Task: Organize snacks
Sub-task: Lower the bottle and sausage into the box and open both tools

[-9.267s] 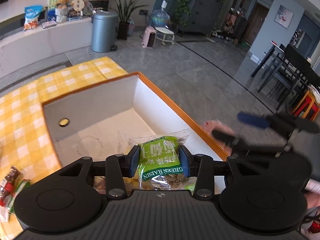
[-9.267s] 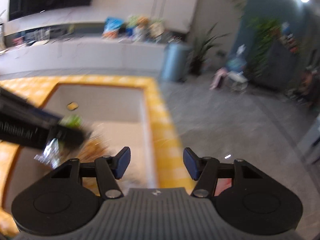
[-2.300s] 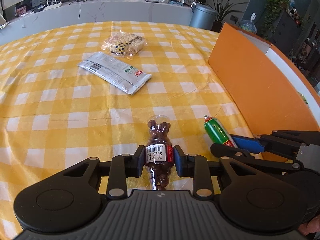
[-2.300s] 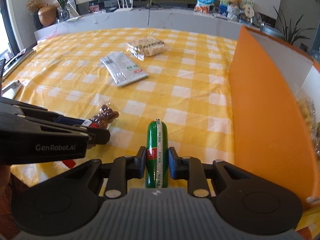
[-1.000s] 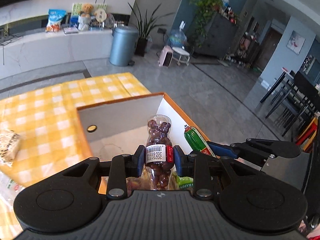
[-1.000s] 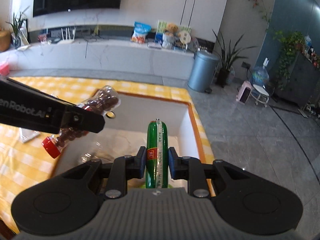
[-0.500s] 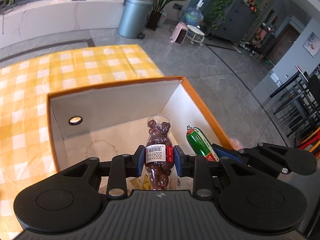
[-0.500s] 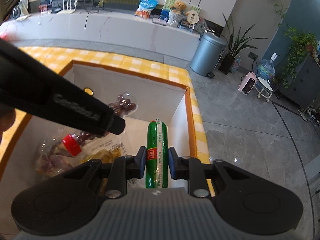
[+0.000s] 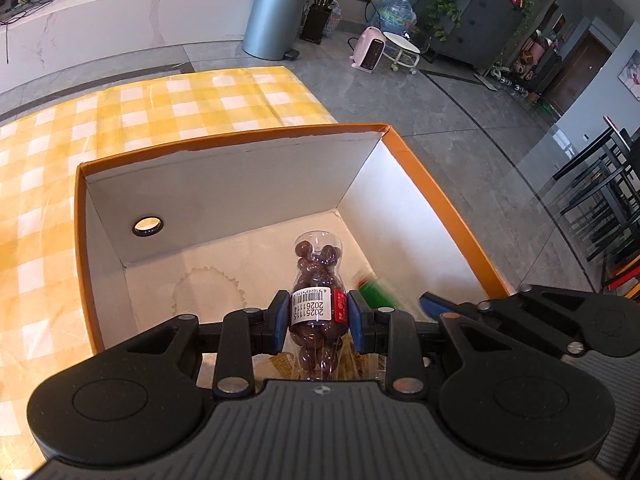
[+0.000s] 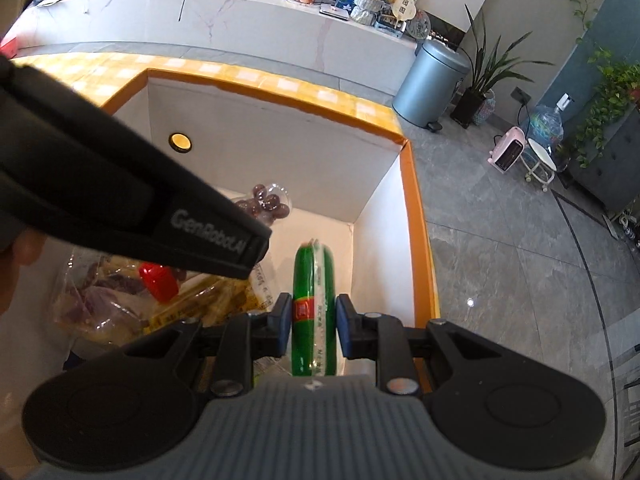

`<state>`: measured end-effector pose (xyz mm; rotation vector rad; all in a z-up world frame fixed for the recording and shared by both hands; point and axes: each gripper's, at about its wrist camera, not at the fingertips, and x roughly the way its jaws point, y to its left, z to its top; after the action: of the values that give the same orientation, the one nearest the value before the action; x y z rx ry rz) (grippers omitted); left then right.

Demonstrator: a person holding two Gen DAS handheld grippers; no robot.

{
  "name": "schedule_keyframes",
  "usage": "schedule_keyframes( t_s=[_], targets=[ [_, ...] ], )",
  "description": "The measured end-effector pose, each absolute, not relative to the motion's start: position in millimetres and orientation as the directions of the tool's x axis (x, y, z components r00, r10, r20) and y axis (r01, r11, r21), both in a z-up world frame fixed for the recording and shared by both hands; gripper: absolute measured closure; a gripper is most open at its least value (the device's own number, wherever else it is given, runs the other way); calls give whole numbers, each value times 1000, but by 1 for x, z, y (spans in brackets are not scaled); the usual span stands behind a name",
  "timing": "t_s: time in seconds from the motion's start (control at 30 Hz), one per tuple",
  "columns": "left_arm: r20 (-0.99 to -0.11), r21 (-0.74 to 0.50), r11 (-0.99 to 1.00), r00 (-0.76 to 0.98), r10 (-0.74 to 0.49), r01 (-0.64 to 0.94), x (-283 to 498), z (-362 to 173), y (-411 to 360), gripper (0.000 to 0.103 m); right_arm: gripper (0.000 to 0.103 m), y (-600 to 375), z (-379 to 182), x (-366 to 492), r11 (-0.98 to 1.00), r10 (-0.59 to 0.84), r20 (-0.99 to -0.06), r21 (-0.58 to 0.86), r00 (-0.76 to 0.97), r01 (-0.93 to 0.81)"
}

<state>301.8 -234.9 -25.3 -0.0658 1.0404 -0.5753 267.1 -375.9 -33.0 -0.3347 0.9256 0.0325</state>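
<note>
An orange-rimmed box (image 9: 436, 196) with white inner walls stands on the yellow checked tablecloth (image 9: 160, 104). My left gripper (image 9: 318, 316) is shut on a clear bear-shaped bottle of chocolate balls (image 9: 316, 280), held over the box floor. My right gripper (image 10: 310, 320) is shut on a green sausage stick (image 10: 314, 280), held near the box's right wall (image 10: 384, 220). In the left wrist view the green sausage stick (image 9: 374, 290) shows blurred beside the bottle. The right wrist view shows the bottle's head (image 10: 268, 202) and red cap (image 10: 158, 280) past the left gripper's body.
Clear snack packets (image 10: 116, 300) lie on the box floor at the near left. A round hole (image 9: 147, 226) pierces the far wall. Beyond the table edge are grey floor tiles, a grey bin (image 9: 276, 16) and black chairs (image 9: 600, 192).
Both grippers have moved forward and down over the box with their snacks still held. The box now fills more of both views, and the bottle and sausage stick sit lower inside it.
</note>
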Motion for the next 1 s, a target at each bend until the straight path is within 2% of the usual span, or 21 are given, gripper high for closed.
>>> schedule_keyframes(
  t_s=[0.1,0.2,0.3,0.37,0.43,0.73,1.0],
  targets=[
    [-797,-318,856,374,-474,407,300,-25,-234,69,75,-375,-28,267,943,-123,-774,-286,621,-170],
    [-798,-322,859,375,-472,397,299,-23,-231,65,72,-375,-25,265,944,-124,-769,-285,627,-163],
    [-796,-315,862,384,-467,396,297,-20,-229,48,69,-374,-23,260,943,-126,-767,-289,629,-163],
    [-790,-321,861,389,-474,395,295,-17,-229,32,60,-372,-22,257,942,-130,-764,-294,633,-161],
    [-785,-318,861,398,-474,397,293,-14,-228,24,57,-369,-20,254,939,-136,-756,-304,640,-160],
    [-760,-307,855,434,-485,418,277,8,-217,23,44,-363,-4,239,927,-172,-718,-349,674,-135],
    [-673,-246,860,560,-483,447,242,39,-186,21,30,-352,23,216,943,-180,-632,-328,754,-49]
  ],
)
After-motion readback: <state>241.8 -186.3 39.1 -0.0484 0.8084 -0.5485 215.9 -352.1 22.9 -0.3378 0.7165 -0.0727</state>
